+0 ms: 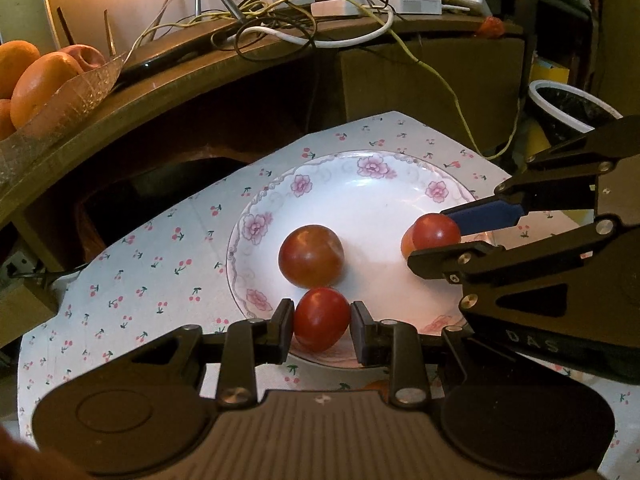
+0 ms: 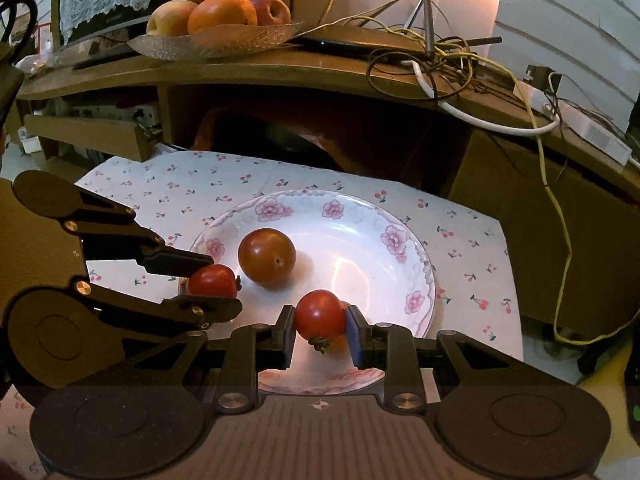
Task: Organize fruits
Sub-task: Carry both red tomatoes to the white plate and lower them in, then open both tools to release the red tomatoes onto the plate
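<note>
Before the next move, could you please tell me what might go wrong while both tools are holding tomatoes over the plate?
1. The two tools work close together over one plate; the left tool and right tool might collide.
2. Each tool pinches a small red tomato by its rounded sides; it could slip out or bruise.
3. The larger loose tomato lies between them and could be nudged and roll.

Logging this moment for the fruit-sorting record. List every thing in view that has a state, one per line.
left gripper: shut on a small red tomato
right gripper: shut on another small tomato
large tomato: lying loose in the plate
floral plate: flat on the cherry-print cloth
glass bowl: on the shelf, heaped with fruit
</note>
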